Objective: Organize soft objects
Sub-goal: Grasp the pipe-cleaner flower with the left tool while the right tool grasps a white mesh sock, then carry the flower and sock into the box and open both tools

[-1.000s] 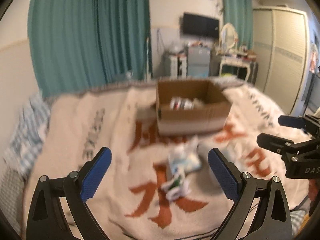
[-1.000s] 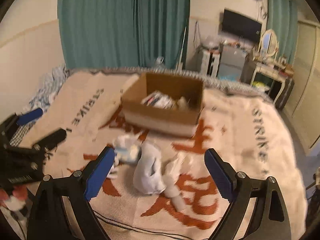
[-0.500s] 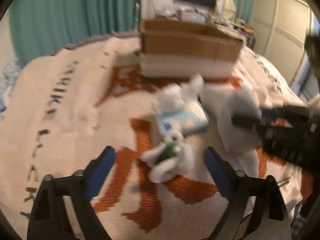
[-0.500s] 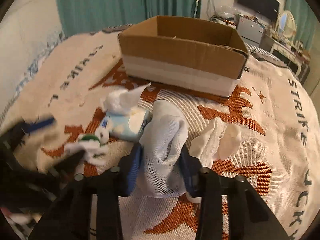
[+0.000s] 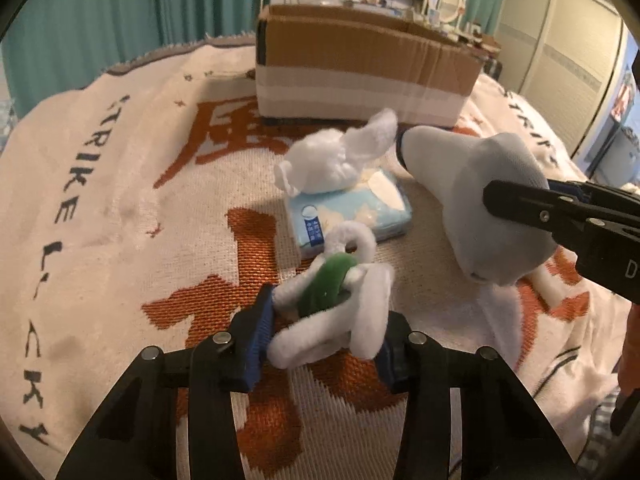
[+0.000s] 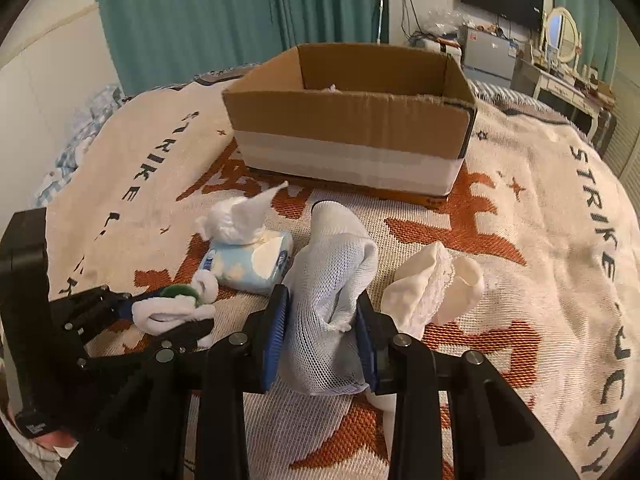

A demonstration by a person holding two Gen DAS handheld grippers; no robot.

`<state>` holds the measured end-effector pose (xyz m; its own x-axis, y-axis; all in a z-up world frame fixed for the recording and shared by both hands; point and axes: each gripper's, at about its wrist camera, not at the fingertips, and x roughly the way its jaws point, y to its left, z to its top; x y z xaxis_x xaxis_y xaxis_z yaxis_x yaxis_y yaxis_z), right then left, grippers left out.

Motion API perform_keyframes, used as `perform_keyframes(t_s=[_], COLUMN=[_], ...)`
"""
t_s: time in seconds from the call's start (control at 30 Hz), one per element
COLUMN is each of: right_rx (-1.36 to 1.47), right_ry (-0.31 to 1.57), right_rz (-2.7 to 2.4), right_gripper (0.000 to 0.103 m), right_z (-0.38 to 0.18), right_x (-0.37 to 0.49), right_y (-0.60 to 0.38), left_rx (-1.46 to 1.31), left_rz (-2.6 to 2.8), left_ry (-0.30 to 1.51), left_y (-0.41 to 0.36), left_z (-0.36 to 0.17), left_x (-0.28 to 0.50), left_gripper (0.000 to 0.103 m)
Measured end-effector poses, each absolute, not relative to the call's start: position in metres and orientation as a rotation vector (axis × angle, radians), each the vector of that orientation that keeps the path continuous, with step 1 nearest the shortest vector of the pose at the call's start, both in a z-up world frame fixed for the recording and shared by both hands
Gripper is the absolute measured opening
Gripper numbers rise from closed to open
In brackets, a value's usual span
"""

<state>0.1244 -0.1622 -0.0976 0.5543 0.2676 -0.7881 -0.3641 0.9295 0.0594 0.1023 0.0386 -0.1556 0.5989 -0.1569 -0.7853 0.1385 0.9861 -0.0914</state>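
The right gripper [image 6: 322,332] is clamped on a white mesh sock [image 6: 334,280]; the left gripper [image 5: 322,326] pinches a white-and-green fuzzy toy [image 5: 340,300]. A tissue pack [image 5: 352,212] lies at 12 o'clock, a cardboard box [image 6: 352,136] beyond.

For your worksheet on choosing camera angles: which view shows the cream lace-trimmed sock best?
The right wrist view: the cream lace-trimmed sock lies in full sight on the blanket, beside the grey mesh sock that the right tool grips. In the left wrist view it is almost wholly hidden behind that grey sock.
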Motion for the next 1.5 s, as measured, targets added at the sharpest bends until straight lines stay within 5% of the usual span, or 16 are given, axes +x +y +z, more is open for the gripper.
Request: perform_keyframes(t_s=[0.83,1.23,1.5], right_rx=[-0.068,-0.017,0.01], right_ry=[0.598,0.466,0.536], right_rz=[0.386,0.404,0.403], right_gripper=[0.032,0.032,0.032], right_z=[0.083,0.164,0.127], right_x=[0.045,0.13,0.231], right_y=[-0.209,-0.215,-0.203], left_rx=[0.089,0.064,0.077], left_rz=[-0.205,-0.241,-0.208], left_ry=[0.635,0.556,0.645], left_y=[0.009,0.003,0.004], left_z=[0.018,0.083,0.043], left_x=[0.059,0.147,0.245], left_gripper=[0.042,0.042,0.042])
